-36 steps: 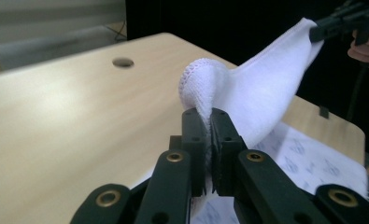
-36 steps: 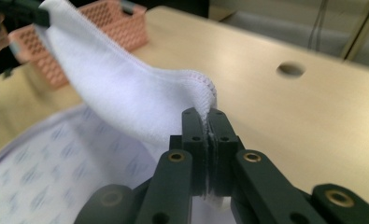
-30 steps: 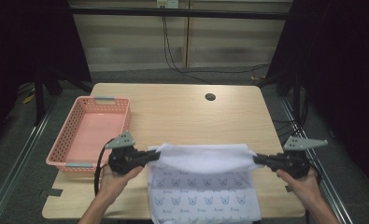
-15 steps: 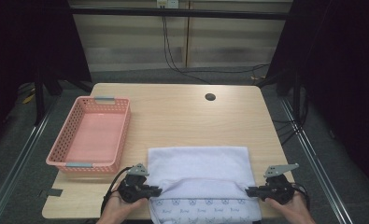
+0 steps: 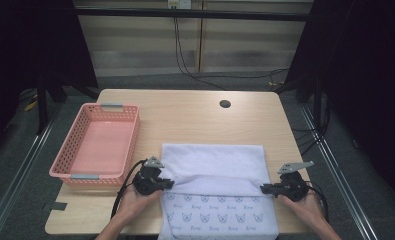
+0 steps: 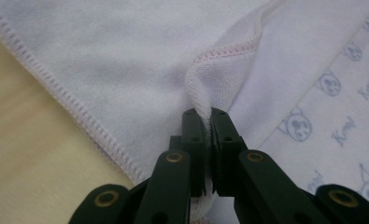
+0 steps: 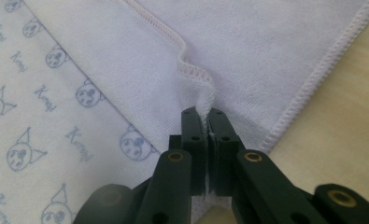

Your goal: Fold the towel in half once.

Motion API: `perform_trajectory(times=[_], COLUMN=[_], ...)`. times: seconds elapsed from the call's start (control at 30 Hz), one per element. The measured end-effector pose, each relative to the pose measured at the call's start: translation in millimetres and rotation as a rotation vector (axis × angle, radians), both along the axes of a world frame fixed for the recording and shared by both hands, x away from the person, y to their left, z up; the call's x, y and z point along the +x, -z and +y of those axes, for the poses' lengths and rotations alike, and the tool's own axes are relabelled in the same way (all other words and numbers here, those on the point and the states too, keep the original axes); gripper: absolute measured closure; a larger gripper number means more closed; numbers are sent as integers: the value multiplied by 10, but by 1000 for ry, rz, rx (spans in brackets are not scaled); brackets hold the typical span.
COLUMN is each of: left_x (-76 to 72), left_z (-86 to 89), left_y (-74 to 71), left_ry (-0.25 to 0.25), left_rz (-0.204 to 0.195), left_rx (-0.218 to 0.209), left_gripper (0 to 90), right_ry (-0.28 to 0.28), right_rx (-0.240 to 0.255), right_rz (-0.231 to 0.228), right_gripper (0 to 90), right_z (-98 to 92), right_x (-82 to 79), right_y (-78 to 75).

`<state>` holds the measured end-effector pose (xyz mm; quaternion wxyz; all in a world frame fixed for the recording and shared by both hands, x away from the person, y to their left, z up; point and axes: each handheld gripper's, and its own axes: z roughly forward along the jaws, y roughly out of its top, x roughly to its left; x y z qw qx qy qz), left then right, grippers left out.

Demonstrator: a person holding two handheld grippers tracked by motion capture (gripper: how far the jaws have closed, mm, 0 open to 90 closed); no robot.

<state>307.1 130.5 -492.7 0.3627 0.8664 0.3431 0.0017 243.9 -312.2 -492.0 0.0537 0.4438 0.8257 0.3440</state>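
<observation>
Towel [image 5: 212,165] is lying on the near half of the surface [image 5: 185,112], just right of the pink basket [image 5: 102,142], with its near part hanging over the near edge. It is being folded: a plain white flap is lying over the far part, and the side printed with small blue cat faces is showing nearer the person.

The left tongs [image 5: 169,184] are pinching the flap's left corner, and the right tongs [image 5: 263,188] are pinching its right corner. In the left gripper view the left tongs [image 6: 209,116] are pressed together on a small ridge of hemmed edge, and the right gripper view is showing the right tongs [image 7: 206,115] doing the same.

What could go wrong, as I judge it:
- Each grip is holding only a thin bit of hem, so a quick pull could be slipping the cloth out.
- If one hand is travelling farther than the other, the fold line is going to run crooked.
- The overhanging near part could be dragging the whole towel off the edge once the corners are let go.
- The left hand [image 5: 135,202] is working close to the basket and could be nudging it.

The cloth is looking soft, thin and limp, with pink stitching along the hem.
</observation>
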Motion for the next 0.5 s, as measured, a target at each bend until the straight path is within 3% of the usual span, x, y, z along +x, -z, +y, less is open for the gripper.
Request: perform_trajectory(times=[0.17, 0.23, 0.33, 0.37, 0.5], left_x=[255, 360, 540, 601, 819], left_z=[-25, -56, -103, -122, -201], left_y=[29, 32, 45, 48, 55], left_ry=[-46, -52, -83, -85, -93], left_rz=[0, -31, -20, -31, -80], left_rx=[-24, -10, -22, -17, 8], left_gripper=[861, 862, 863, 863, 863], right_ry=[26, 36, 49, 38, 61], right_rx=[11, 9, -4, -26, -36], right_rz=[-16, -22, -46, -82, -102], right_gripper=[874, 874, 874, 874, 874], right_z=[-39, -48, -58, -61, -88], right_x=[200, 271, 387, 441, 666], right_y=[24, 30, 39, 46, 61])
